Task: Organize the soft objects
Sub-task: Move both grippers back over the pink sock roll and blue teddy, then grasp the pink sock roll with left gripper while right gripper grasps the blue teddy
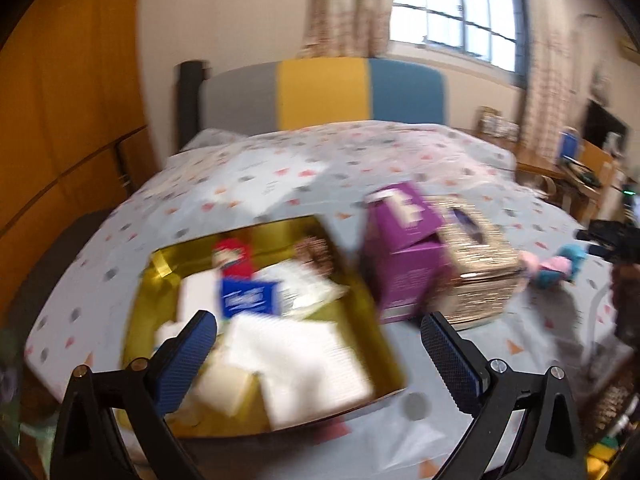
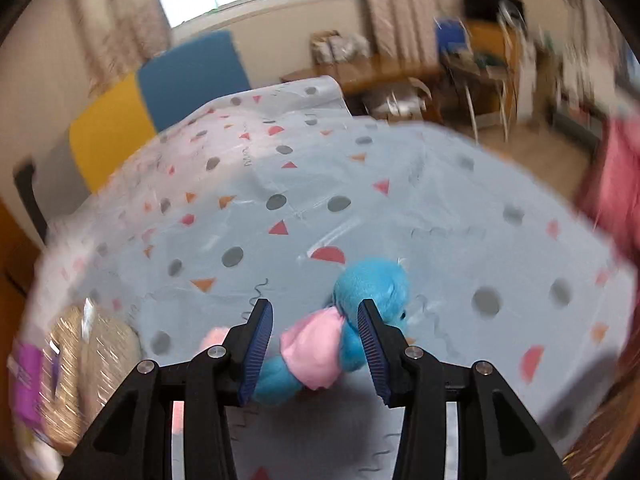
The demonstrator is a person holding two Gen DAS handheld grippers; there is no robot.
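Observation:
A blue plush toy (image 2: 372, 280) with a pink middle sits between the fingers of my right gripper (image 2: 315, 304), which is shut on its body just above the bedspread. The same plush toy (image 1: 560, 266) shows at the right edge of the left wrist view. My left gripper (image 1: 320, 320) is open with nothing between its fingers. It hangs over a gold box (image 1: 168, 264) on the bed that holds white soft pads, a blue packet and a red item. Both views are blurred by motion.
A purple carton (image 1: 404, 256) and a woven gold box (image 1: 480, 276) stand on the patterned bedspread (image 2: 360, 184) right of the gold box. A grey, yellow and blue headboard (image 1: 324, 92) backs the bed. A wooden desk (image 2: 384, 72) and a chair lie beyond it. A blurred pink shape (image 2: 616, 184) sits at the right.

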